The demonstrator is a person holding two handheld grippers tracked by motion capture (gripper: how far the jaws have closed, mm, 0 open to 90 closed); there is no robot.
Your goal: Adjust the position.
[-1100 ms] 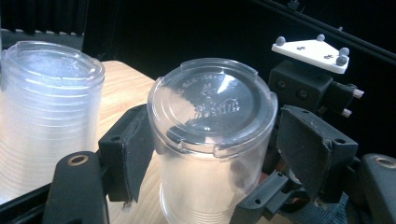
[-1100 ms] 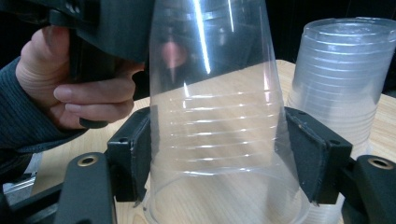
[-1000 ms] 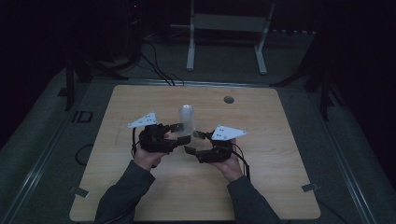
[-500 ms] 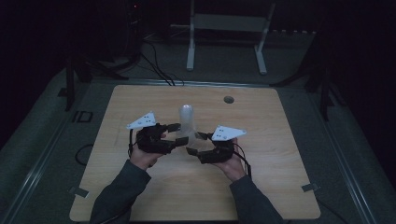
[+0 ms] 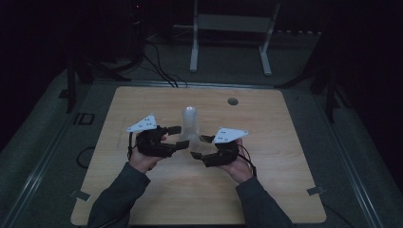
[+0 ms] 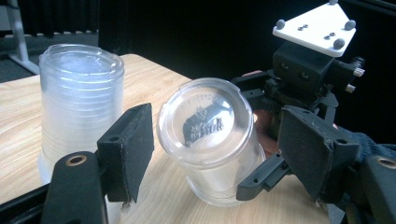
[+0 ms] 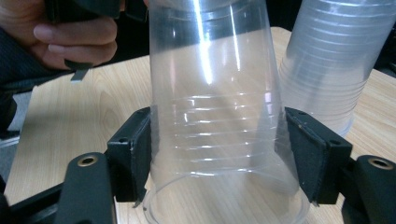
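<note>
An upside-down stack of clear plastic cups [image 5: 189, 118] stands mid-table, also in the left gripper view [image 6: 79, 102] and the right gripper view [image 7: 336, 60]. A single clear cup [image 7: 215, 93], upside down and tilted, sits just in front of the stack between my right gripper's [image 7: 217, 154] jaws, whose pads press both of its sides. In the left gripper view this cup [image 6: 210, 135] turns its base toward the camera. My left gripper [image 6: 219, 144] stands open, jaws wide on either side of the cup without touching it. From above, the left gripper [image 5: 175, 137] and right gripper [image 5: 199, 147] face each other below the stack.
The wooden table [image 5: 294, 142] has a small round hole [image 5: 232, 101] at the back right. A metal stand [image 5: 233, 28] and cables lie on the floor beyond the far edge. A hand [image 7: 70, 37] holds the left gripper close behind the single cup.
Almost nothing differs. Both hands keep nearly the same places beside the stack, with only slight shifts.
</note>
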